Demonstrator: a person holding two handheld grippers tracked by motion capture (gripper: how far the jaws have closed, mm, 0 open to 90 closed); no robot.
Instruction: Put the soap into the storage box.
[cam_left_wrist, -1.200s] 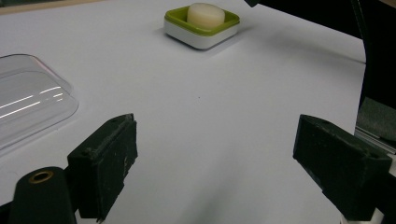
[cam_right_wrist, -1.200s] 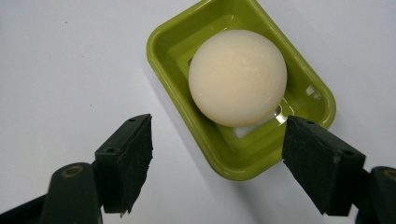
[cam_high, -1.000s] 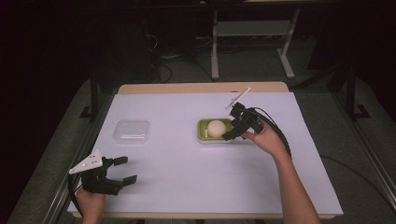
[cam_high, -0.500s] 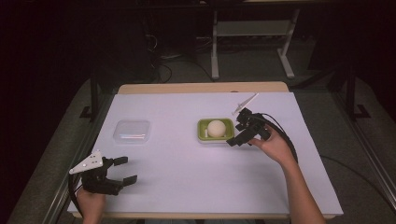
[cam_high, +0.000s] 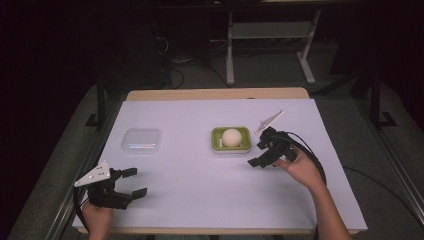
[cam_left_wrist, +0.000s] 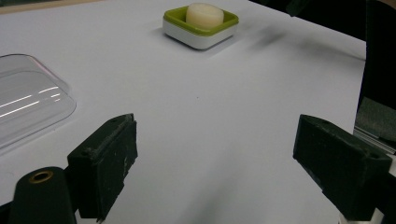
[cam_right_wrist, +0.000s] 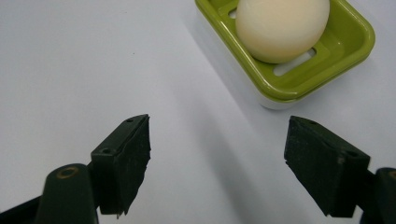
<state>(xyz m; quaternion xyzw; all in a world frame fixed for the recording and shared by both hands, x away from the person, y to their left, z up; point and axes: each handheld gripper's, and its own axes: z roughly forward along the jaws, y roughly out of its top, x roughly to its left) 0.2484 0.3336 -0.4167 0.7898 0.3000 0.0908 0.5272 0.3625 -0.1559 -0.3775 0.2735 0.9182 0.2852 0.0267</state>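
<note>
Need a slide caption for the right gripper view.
Open right hand-held gripper above the white table, near a green soap dish holding a pale round soap.

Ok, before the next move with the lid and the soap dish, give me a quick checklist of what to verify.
1. Right hand-held gripper open, holding nothing: ok.
2. Left hand-held gripper open, holding nothing: ok.
3. Soap seated in the green dish: ok.
4. Clear lid lying flat on the table, apart from the dish: ok.
5. Bare table between lid and dish: ok.
6. Lid fits the dish: cannot tell.
</note>
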